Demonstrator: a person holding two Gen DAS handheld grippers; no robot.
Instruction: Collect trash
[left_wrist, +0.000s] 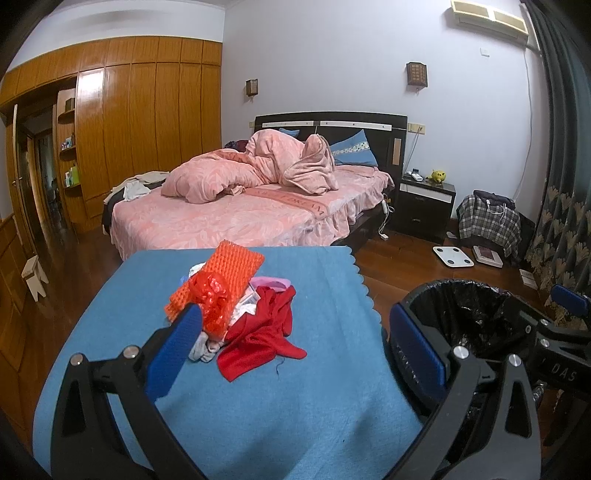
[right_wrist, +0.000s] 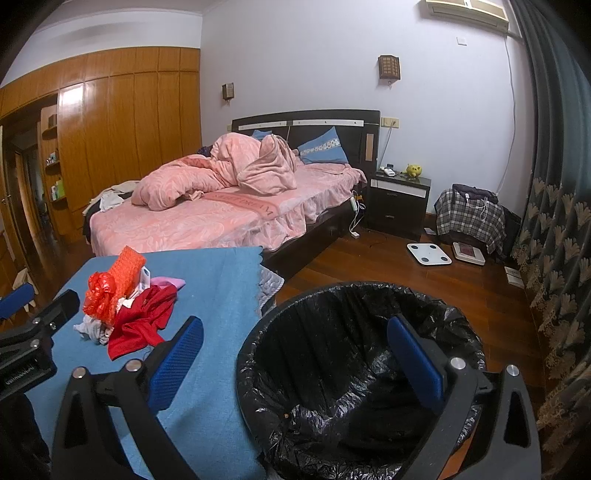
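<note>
Left wrist view: left gripper (left_wrist: 295, 347) has its jaws spread wide, nothing between the blue pads (left_wrist: 173, 354); it hangs over the blue cloth (left_wrist: 325, 387).
Right wrist view: right gripper (right_wrist: 295, 354) has its jaws spread wide and holds nothing; one finger is over the cloth, the other over the trash bin (right_wrist: 354, 373).
Trash pile (left_wrist: 236, 310): orange ribbed sheet (left_wrist: 225, 273), crumpled red plastic bag (left_wrist: 210, 299), red fabric (left_wrist: 258, 339), pale scraps; all heaped on the cloth, just ahead of the left finger.
Bin: black liner, mouth open, standing beside the cloth's right edge.
Legible writing: bed runner (right_wrist: 243, 203) reads "DREAM"; the rest is too small to read. Gripper body shows "DAS".
Cloth edges: zigzag right edge (left_wrist: 364, 284); the near half of the cloth is bare.
Floor: wood boards (right_wrist: 369, 266) between bin and bed (right_wrist: 207, 221); white scale (right_wrist: 429, 253) beyond.
</note>
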